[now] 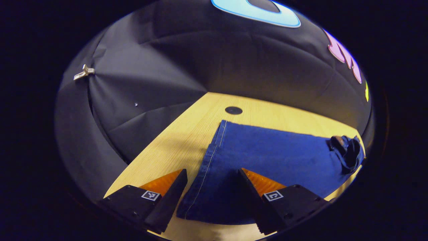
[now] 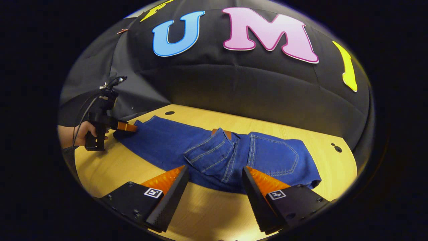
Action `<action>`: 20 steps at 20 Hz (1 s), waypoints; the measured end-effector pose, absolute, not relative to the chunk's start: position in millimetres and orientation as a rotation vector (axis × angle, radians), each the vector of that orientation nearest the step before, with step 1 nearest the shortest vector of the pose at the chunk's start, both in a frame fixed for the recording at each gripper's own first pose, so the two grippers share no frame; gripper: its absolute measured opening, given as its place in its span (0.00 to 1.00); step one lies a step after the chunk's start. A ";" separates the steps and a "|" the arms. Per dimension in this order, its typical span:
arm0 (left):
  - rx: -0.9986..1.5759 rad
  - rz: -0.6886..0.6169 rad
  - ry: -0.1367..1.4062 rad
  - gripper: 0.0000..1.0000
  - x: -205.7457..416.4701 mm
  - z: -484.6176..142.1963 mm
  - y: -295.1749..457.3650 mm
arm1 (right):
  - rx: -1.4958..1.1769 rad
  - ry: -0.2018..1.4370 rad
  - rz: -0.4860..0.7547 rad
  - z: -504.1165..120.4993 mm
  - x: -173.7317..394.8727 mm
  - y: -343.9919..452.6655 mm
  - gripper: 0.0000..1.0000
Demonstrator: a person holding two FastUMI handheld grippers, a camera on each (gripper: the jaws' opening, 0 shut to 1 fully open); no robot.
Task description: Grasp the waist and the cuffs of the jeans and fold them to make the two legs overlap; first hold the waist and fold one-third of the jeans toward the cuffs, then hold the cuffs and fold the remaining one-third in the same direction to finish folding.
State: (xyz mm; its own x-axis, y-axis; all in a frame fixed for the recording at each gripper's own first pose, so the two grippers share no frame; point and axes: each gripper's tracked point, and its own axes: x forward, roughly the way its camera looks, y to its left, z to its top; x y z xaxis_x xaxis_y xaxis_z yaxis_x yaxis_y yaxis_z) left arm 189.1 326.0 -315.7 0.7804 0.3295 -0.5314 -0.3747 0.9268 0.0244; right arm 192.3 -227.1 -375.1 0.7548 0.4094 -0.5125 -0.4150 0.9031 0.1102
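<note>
You have one pair of jeans (image 2: 214, 150) on the bench (image 2: 110, 167), and two tongs working around it. The jeans lie flat and stretched out along the bench, legs running one way and the waist the other, with two round holes in the bench top near them: one hole (image 1: 233, 110) just past the cuff end and another hole (image 2: 337, 148) beyond the waist end.

Your left tongs (image 1: 211, 174) stand wide, one finger on each side of the cuff end of the jeans (image 1: 267, 157); the cloth lies between the fingers, but neither finger presses on it. From there the legs run away toward the waist, which shows bunched at the far end.

Your right tongs (image 2: 215, 172) are also wide and hover at the near edge of the jeans, beside the seat, where the waist is partly folded over and a back pocket (image 2: 279, 157) faces up. The fingers are apart from the cloth, with bare bench under them.

In the right gripper view, your other hand (image 2: 82, 132) holds the left tongs (image 2: 125, 129) at the cuff end, low over the denim; whether they touch it, you cannot tell from there.
</note>
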 end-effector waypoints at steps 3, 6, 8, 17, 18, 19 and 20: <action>-0.084 0.356 0.565 0.94 190.8 -312.2 321.8 | 0.007 0.569 0.409 -380.6 191.6 -248.5 0.97; -0.087 0.316 0.585 0.82 194.5 -315.2 317.0 | 0.038 0.626 0.372 -394.6 187.8 -264.5 0.98; -0.111 0.284 0.590 0.71 196.6 -315.7 305.9 | 0.044 0.643 0.352 -401.3 186.9 -272.7 0.98; -0.189 0.274 0.532 0.06 200.9 -307.1 293.8 | 0.026 0.665 0.338 -408.8 180.5 -295.3 0.98; -0.188 0.284 0.524 0.06 200.3 -302.3 294.3 | 0.025 0.663 0.331 -407.3 181.3 -300.5 0.98; -0.192 0.286 0.510 0.06 199.8 -293.3 293.5 | 0.023 0.658 0.321 -404.2 183.1 -306.6 0.99; -0.197 0.292 0.488 0.06 198.3 -282.2 292.1 | 0.020 0.651 0.311 -401.7 185.3 -312.7 0.99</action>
